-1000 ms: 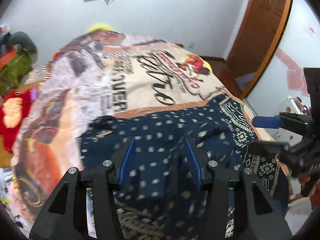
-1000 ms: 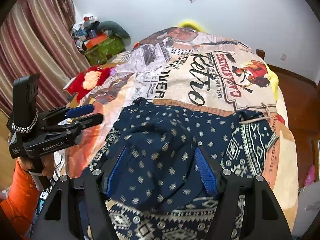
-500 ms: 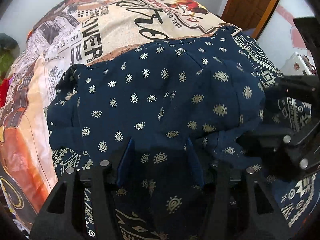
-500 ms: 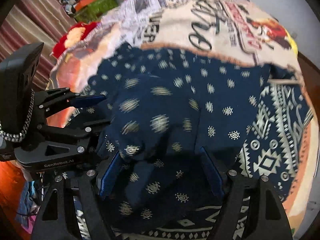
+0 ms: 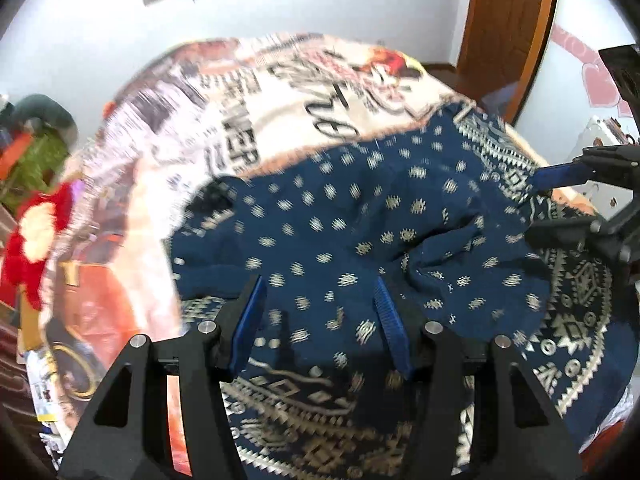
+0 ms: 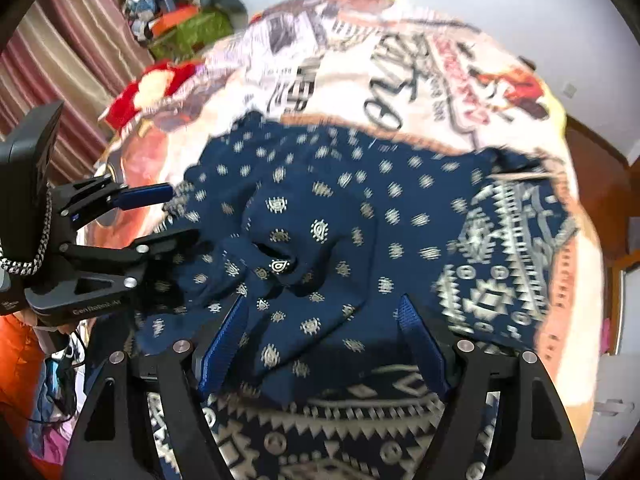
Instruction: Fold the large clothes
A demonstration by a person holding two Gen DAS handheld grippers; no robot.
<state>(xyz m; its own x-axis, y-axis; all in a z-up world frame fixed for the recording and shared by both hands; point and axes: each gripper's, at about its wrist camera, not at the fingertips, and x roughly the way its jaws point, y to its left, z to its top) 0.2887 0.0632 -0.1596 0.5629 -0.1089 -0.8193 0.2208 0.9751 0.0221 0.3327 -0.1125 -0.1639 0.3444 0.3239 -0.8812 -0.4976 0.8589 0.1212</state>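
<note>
A navy garment (image 5: 360,220) with cream dots and a geometric border lies on the printed bed blanket (image 5: 280,100). One flap is turned over and rumpled in the middle. My left gripper (image 5: 319,282) hovers over the near edge with its blue pads apart. The cloth runs loosely under and between them, unpinched. In the right wrist view it (image 6: 182,214) comes in from the left beside the rumpled flap. My right gripper (image 6: 322,300) stands open over the same garment (image 6: 400,208), with loose folds between its fingers. It (image 5: 536,204) also shows at the right edge of the left wrist view.
A red plush toy (image 6: 152,88) and a pile of green and orange things (image 6: 188,28) sit at the bed's far left by a striped curtain (image 6: 60,60). A wooden door (image 5: 508,20) stands at the back right. An orange sleeve (image 6: 16,360) shows at lower left.
Both grippers dipped close to the garment half a second ago and have drawn back. Their jaws stand a little wider. The navy flap now lies rumpled on the garment.
</note>
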